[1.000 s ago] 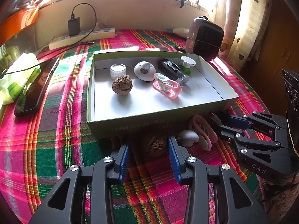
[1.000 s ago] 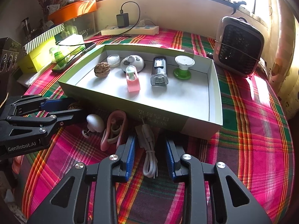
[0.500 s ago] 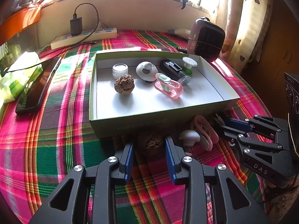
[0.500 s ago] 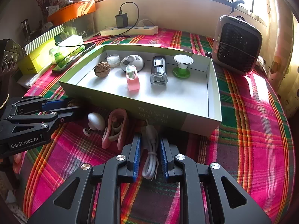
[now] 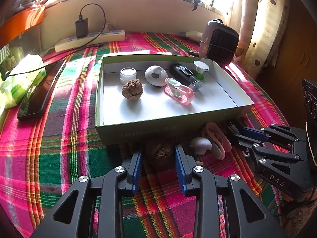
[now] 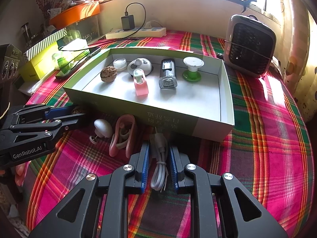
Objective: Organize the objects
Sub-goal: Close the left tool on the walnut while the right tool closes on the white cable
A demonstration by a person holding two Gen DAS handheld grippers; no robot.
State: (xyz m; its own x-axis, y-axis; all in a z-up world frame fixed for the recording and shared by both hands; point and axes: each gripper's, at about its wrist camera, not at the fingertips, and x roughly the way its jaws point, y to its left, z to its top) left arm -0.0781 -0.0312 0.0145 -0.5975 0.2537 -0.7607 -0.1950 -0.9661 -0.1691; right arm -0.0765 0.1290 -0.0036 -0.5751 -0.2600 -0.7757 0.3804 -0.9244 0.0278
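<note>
Since a second ago both pairs of jaws have drawn in. The left gripper (image 5: pixel 159 154) has just been closing and now clamps the rough brown walnut-like nut (image 5: pixel 158 152), which sits on the plaid pink-and-green tablecloth (image 5: pixel 59 148) at lower centre of the left view, just in front of the near wall of the shallow green-rimmed cardboard box (image 5: pixel 138 132). The right gripper (image 6: pixel 158 156) has narrowed onto the coiled white USB cable (image 6: pixel 159 170) at lower centre of its view, blue pads pressed to the bundle's sides.

Between the two grippers, on the cloth, lie a small white mushroom-shaped knob (image 6: pixel 102 128) and a pink loop-shaped clip (image 6: pixel 122 136), side by side.

Inside the box, toward its far wall, stand a second brown nut (image 5: pixel 132 89), a small white-lidded jar (image 5: pixel 128 75), a round white-and-grey gadget (image 5: pixel 155 75), a pink tape dispenser (image 5: pixel 179 91), a black-and-clear rectangular device (image 5: pixel 185 75) and a white-topped green spool (image 5: pixel 200 69).
</note>
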